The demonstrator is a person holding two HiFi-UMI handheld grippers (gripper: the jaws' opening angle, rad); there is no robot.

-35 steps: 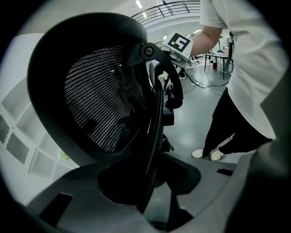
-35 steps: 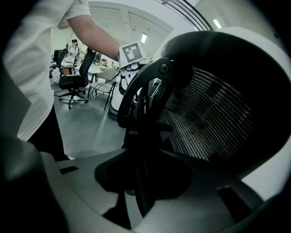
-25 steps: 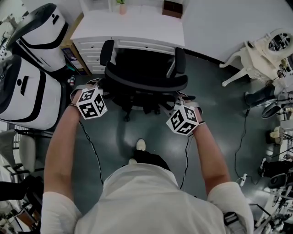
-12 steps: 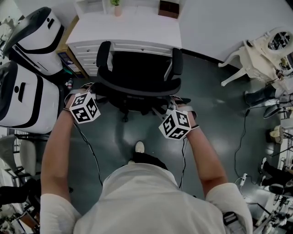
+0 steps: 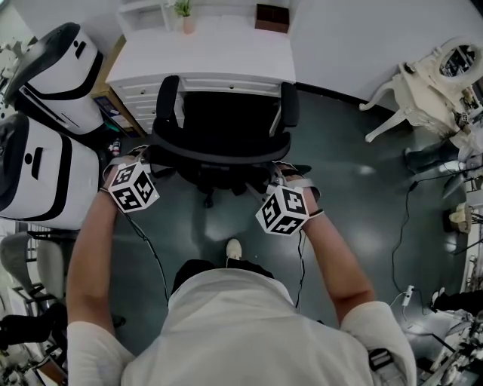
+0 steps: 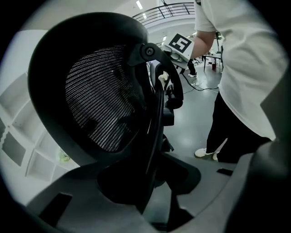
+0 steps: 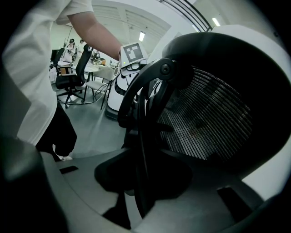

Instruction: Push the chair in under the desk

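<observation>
Seen from the head camera, the chair (image 5: 223,121) stands on the floor (image 5: 362,196) directly before the worktop (image 5: 226,53), its seat facing the knee gap and its armrests (image 5: 167,94) reaching the line of the drawer fronts (image 5: 139,94); we judge it partly in, with its back outside the gap. The left claw (image 5: 147,160) and the right claw (image 5: 281,172) sit at the two ends of the curved backrest. We read this symmetrical hold as a way to drive the chair straight on its castors without letting it swivel. In the left gripper view the left claw (image 6: 150,182) is clamped on the chair, with the thin edge of the back frame running up between its grey jaws. The right gripper view shows the right claw (image 7: 141,182) gripping the opposite edge in the same way. The backrest is a fine black mesh (image 6: 104,95) stretched in a smooth, rounded hard frame (image 7: 136,91), which gives the jaws a firm rim. The floor is dark and glossy, so we expect easy rolling. The worktop is flat, white and matt, and it carries a small plant (image 5: 183,9) and a dark box (image 5: 272,15) along its far edge, well apart from the chair.
</observation>
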